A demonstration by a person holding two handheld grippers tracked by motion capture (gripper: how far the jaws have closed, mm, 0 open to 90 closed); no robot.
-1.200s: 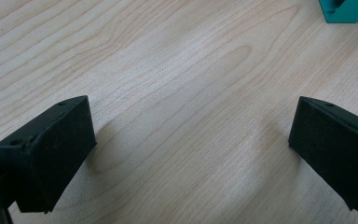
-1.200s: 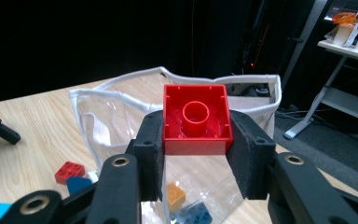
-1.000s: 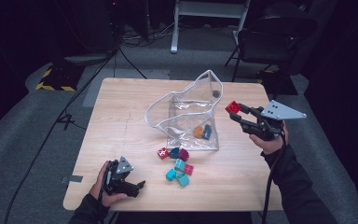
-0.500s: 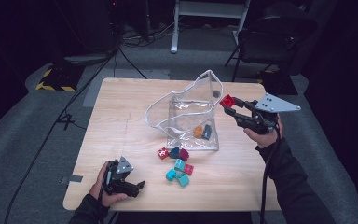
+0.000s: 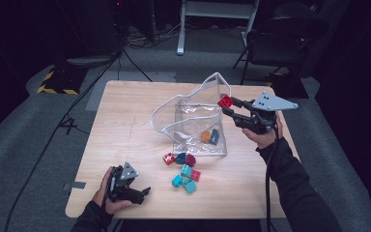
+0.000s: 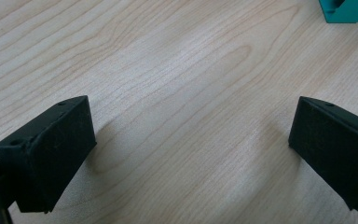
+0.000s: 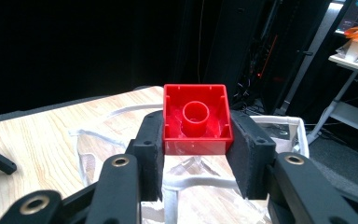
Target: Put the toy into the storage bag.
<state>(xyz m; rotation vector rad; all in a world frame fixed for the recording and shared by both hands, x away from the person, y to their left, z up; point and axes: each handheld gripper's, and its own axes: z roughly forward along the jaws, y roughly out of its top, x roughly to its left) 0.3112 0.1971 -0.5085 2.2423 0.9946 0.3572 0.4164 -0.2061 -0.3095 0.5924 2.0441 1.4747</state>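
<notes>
A square red plastic building brick (image 7: 196, 119) is being held clamped between the two black pads of the right gripper (image 5: 229, 107), hollow underside turned toward that gripper's camera, and it is being carried at the open mouth of the clear plastic zip pouch with the white rim (image 5: 193, 104) that is standing on the pale wooden table (image 5: 125, 125). In the high view the brick (image 5: 224, 101) is sitting just beside the pouch's raised right edge, above the table. An orange brick (image 5: 205, 137) and a dark blue brick (image 5: 215, 136) are lying inside the pouch. The drop is probably best made once the brick is brought fully over the opening, past the floppy rim, so that the rim is not being caught or folded shut; the grip should be released only there. The left gripper (image 5: 142, 192) is being rested low at the table's near edge with its jaws standing wide apart and nothing between them. Loose teal, red and maroon bricks (image 5: 186, 171) are lying in front of the pouch.
</notes>
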